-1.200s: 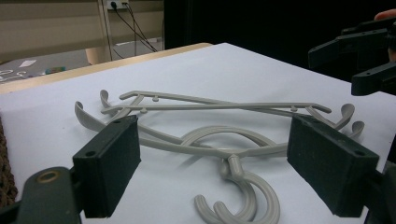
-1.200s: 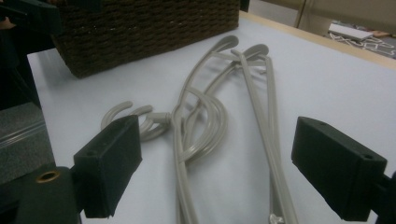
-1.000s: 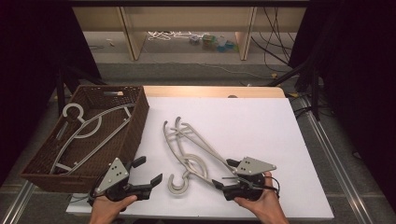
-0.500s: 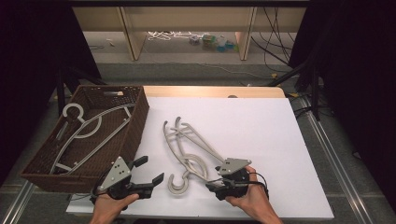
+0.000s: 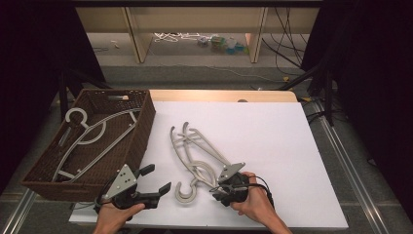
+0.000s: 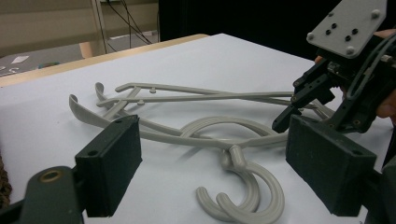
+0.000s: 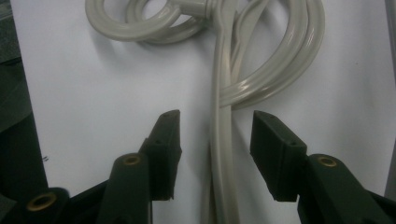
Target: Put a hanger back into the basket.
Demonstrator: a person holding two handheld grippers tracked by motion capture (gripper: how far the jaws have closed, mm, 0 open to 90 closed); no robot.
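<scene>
In the right gripper view the hangers (image 7: 223, 154) run off the top edge at twelve o'clock and off the bottom at six, so their ends are cut away. In the high view the right gripper (image 5: 220, 187) covers the spot where a hanger arm passes under it, and how many hangers lie stacked there cannot be told. The left hand (image 5: 113, 214) is cut by the bottom edge at six o'clock. Small things on the far shelf (image 5: 216, 41) at twelve are too small to name.
</scene>
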